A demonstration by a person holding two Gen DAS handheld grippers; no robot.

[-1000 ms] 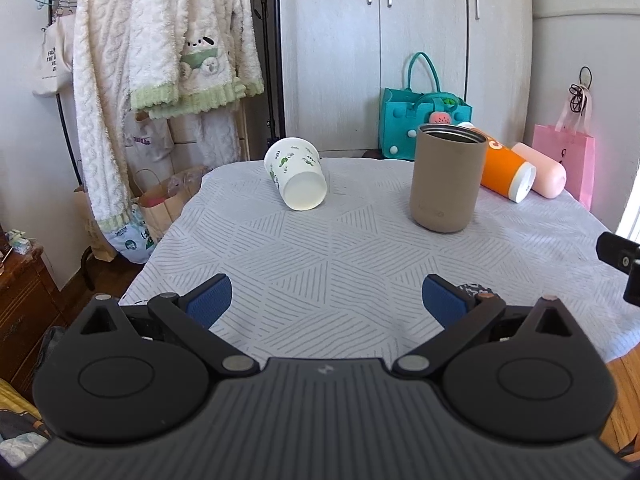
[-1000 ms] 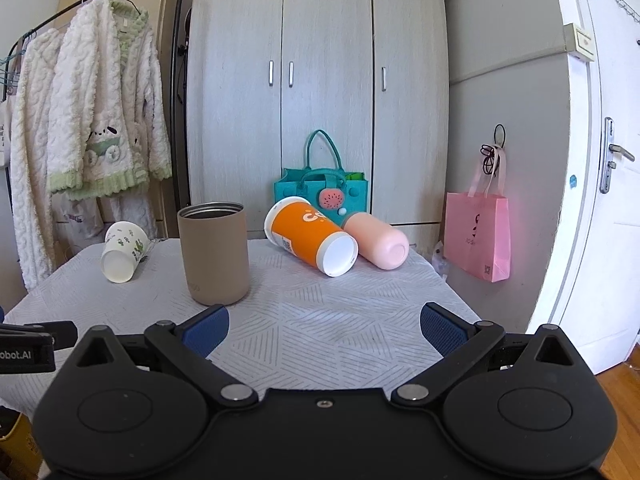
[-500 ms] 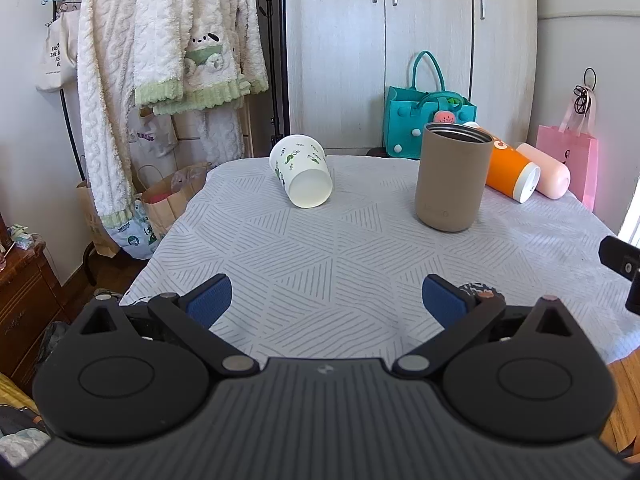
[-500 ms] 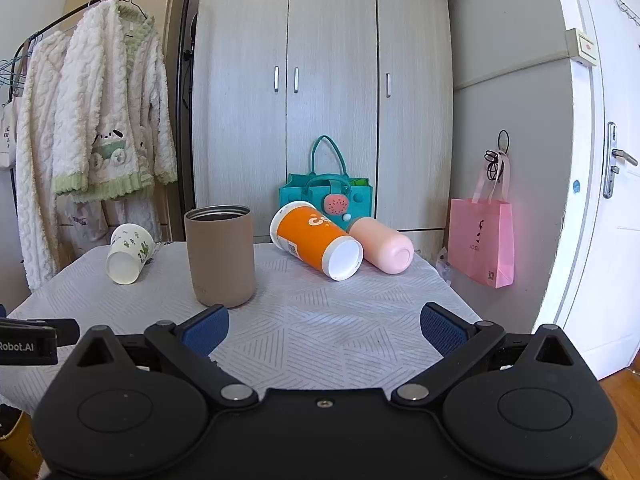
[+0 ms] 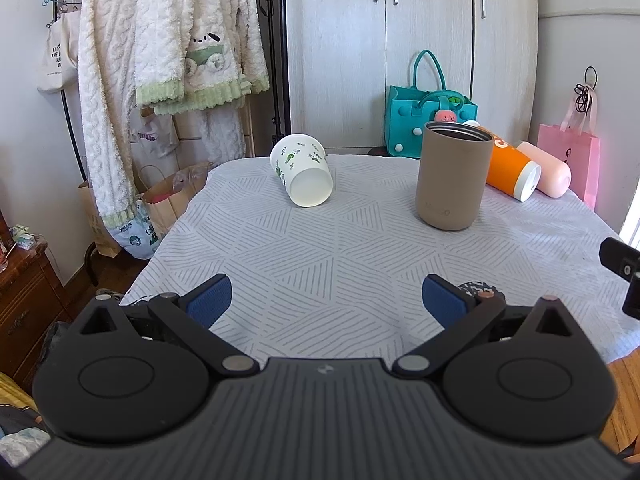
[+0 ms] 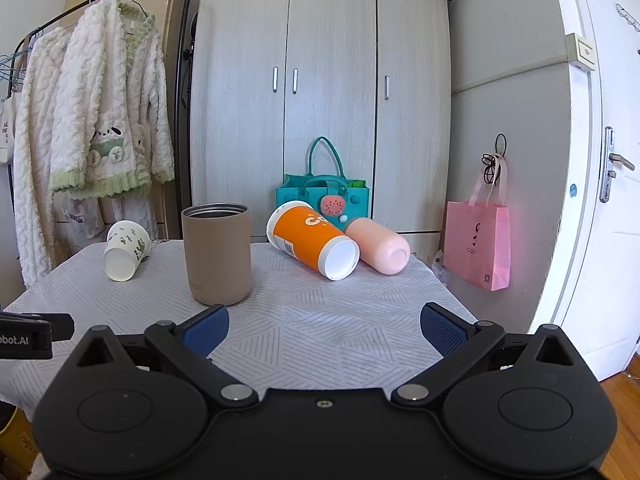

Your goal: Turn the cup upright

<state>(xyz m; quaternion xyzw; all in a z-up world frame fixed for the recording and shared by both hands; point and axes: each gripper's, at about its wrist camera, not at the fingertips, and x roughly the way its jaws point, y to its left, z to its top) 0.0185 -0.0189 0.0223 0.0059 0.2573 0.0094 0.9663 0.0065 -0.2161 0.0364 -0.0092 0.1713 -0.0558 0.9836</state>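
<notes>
A white cup with green leaf prints (image 5: 303,176) lies on its side at the far left of the table, also in the right wrist view (image 6: 125,250). An orange cup (image 6: 312,246) and a pink cup (image 6: 378,245) lie on their sides at the far right; they also show in the left wrist view, orange (image 5: 510,169) and pink (image 5: 546,174). A tan tumbler (image 5: 452,180) stands upright, also in the right wrist view (image 6: 217,254). My left gripper (image 5: 326,304) is open and empty over the near table. My right gripper (image 6: 324,330) is open and empty too.
The table has a grey patterned cloth (image 5: 344,252). A teal bag (image 6: 326,200) and wardrobe stand behind it. A pink bag (image 6: 478,250) hangs on the right wall. A clothes rack with robes (image 5: 160,60) and paper bags stand left of the table.
Both grippers have risen and tilted slightly, so the table and cups sit lower in view. No cup has moved. Both grippers stay open.
</notes>
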